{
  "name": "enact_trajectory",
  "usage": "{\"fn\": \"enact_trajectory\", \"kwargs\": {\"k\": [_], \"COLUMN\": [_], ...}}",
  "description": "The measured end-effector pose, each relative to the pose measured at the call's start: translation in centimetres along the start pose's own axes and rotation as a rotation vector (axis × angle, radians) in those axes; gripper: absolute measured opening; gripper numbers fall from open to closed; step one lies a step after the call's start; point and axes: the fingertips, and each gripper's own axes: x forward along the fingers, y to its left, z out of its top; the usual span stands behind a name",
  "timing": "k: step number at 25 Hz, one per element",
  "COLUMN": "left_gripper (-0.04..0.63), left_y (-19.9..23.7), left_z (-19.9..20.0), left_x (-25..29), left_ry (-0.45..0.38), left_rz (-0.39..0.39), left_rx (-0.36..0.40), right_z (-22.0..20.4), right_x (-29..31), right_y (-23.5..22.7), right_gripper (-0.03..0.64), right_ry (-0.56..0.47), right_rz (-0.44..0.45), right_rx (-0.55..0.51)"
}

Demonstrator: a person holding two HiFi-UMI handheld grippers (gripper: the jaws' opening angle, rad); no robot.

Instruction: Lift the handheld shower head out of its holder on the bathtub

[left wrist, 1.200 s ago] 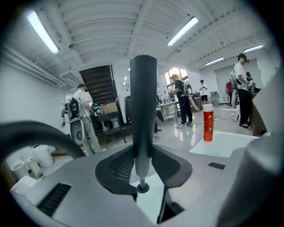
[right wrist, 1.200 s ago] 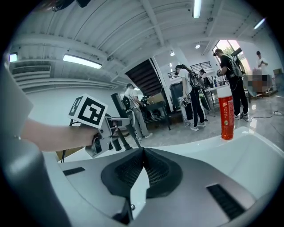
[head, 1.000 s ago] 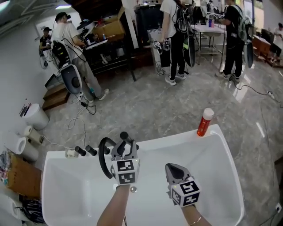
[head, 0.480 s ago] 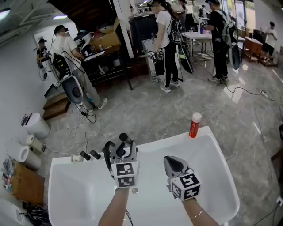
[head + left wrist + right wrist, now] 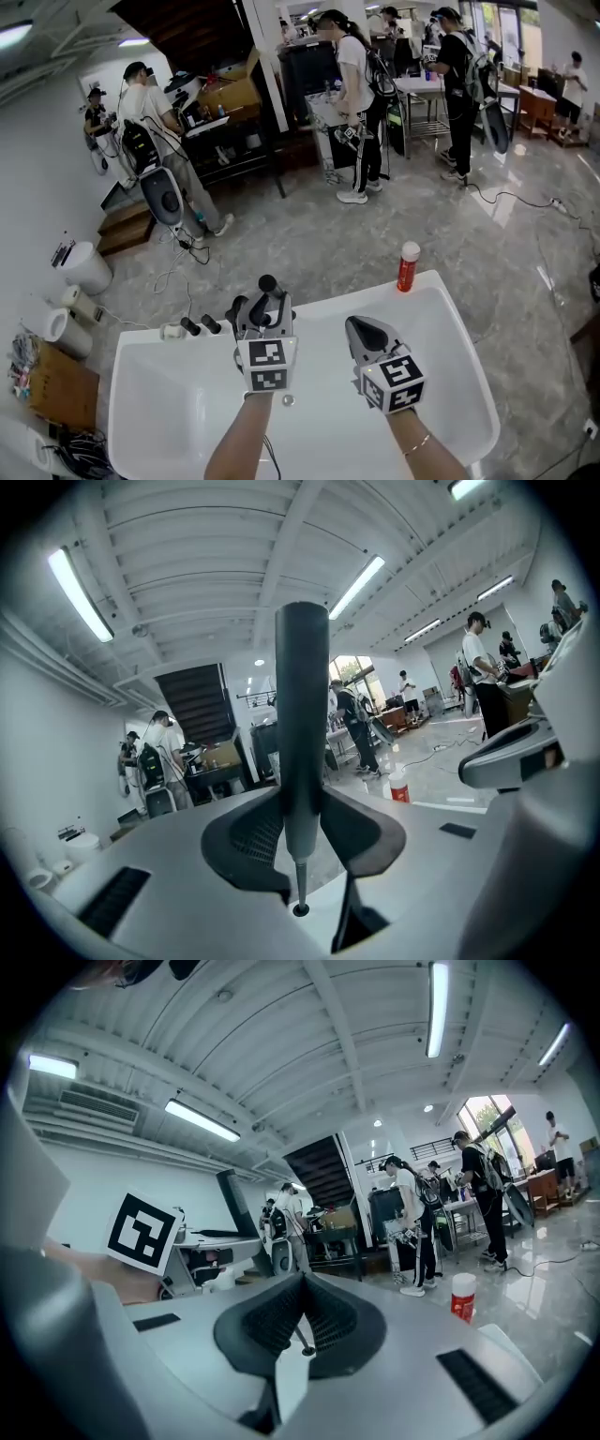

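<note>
My left gripper [image 5: 262,317] is shut on the black handle of the handheld shower head [image 5: 268,287], which stands upright above the white bathtub [image 5: 459,375]. In the left gripper view the dark handle [image 5: 302,714] rises straight up, clamped between the two pads of that gripper [image 5: 302,834]. Its black hose [image 5: 234,323] curves down at the left. My right gripper [image 5: 365,335] hovers beside it over the tub, shut and empty; in the right gripper view the pads of this gripper [image 5: 300,1321] meet with nothing between them.
Black tap knobs [image 5: 194,326] sit on the tub's far left rim. A red bottle with a white cap [image 5: 407,267] stands on the far right rim. Several people stand by tables across the marble floor. Paper rolls [image 5: 56,328] and a box lie at the left.
Both grippers have risen above the tub, the left one carrying the shower head up with it. The hose loop has drawn in closer to the left gripper.
</note>
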Motion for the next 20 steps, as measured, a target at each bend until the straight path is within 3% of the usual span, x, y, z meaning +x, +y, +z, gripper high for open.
{"fn": "enact_trajectory", "kwargs": {"k": [9,20], "left_gripper": [0.137,0.137], "left_y": [-0.1,1.1], "left_z": [2.6,1.1], "left_x": [-2.8,-2.7], "left_ry": [-0.002,-0.003], "left_rz": [-0.013,0.000], "left_rx": [0.003,-0.003], "right_z": [3.2,2.4], "right_x": [-1.9,-1.5], "right_y": [1.8,1.9], "right_gripper": [0.003,0.003], "right_ry": [-0.009,-0.010], "right_rz": [-0.008,-0.038], "right_rx": [-0.036,-0.054]}}
